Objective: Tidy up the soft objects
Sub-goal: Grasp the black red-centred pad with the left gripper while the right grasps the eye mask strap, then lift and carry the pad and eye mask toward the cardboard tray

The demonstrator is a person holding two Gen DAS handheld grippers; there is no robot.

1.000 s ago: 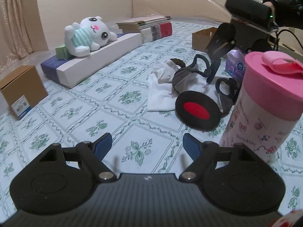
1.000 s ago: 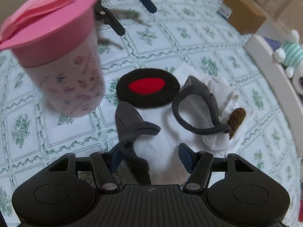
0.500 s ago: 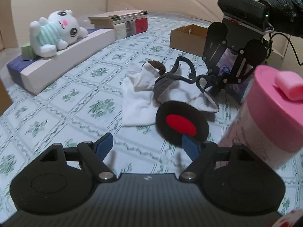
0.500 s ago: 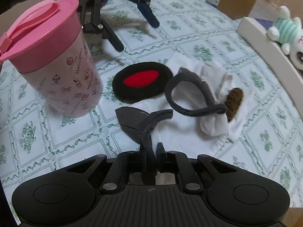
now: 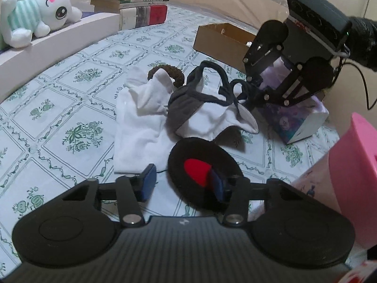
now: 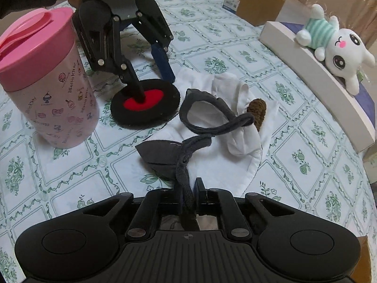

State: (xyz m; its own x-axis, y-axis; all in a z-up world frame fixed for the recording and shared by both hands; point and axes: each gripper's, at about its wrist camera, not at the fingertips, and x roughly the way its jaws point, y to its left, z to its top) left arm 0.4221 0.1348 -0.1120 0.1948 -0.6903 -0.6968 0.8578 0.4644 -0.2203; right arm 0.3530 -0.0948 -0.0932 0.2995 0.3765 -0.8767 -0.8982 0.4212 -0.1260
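Grabbing stage: both claws are going for the soft pile on the floral bedsheet (image 5: pixel 70 122). Right claw (image 6: pixel 189 194) is clamped tight on the dark grey fabric strap (image 6: pixel 186 165). Left claw (image 5: pixel 182 180) is closing around the round black felt pad with a red centre (image 5: pixel 200 155), not pinching yet. Next comes lifting them clear, I'd guess.

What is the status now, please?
Right tongs shut on grey strap. Left tongs closing around black-red pad. Pink canister close beside.
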